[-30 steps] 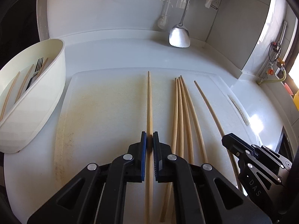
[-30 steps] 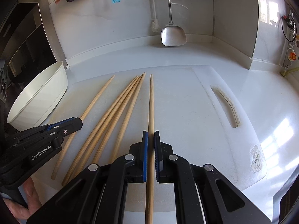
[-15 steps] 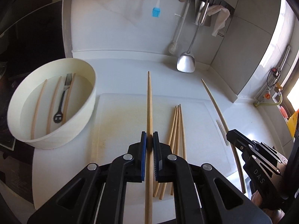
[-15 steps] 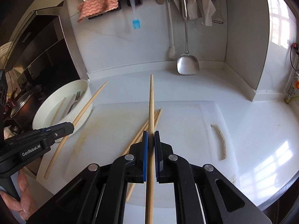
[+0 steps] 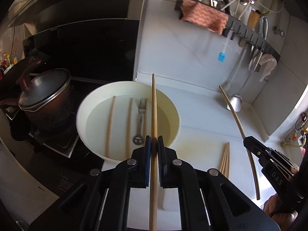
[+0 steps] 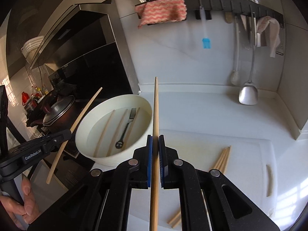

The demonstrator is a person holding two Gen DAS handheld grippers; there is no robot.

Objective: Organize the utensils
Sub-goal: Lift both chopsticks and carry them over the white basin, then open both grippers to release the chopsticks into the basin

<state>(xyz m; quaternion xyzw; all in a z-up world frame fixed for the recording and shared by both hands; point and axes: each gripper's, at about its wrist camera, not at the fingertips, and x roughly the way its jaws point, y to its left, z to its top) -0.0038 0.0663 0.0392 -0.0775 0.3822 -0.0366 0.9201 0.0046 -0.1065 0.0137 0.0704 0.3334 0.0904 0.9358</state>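
My left gripper (image 5: 154, 144) is shut on a wooden chopstick (image 5: 154, 104) and holds it in the air over the white bowl (image 5: 96, 100). The bowl holds a fork (image 5: 140, 119) and several chopsticks (image 5: 110, 123). My right gripper (image 6: 155, 144) is shut on another chopstick (image 6: 155, 105), raised beside the bowl's (image 6: 86, 121) right rim. The left gripper shows in the right wrist view (image 6: 67, 132), and the right gripper in the left wrist view (image 5: 248, 141). Several chopsticks (image 6: 221, 159) lie on the white cutting board (image 6: 250, 154).
A lidded pot (image 5: 44, 96) stands on the stove left of the bowl. A spatula (image 6: 248, 94), a blue brush (image 6: 206, 42) and a pink cloth (image 6: 161, 11) hang on the wall rack behind. The counter meets the wall at the back and right.
Both grippers have lifted their chopsticks off the cutting board and swung left toward the bowl. The left chopstick now hangs over the bowl.
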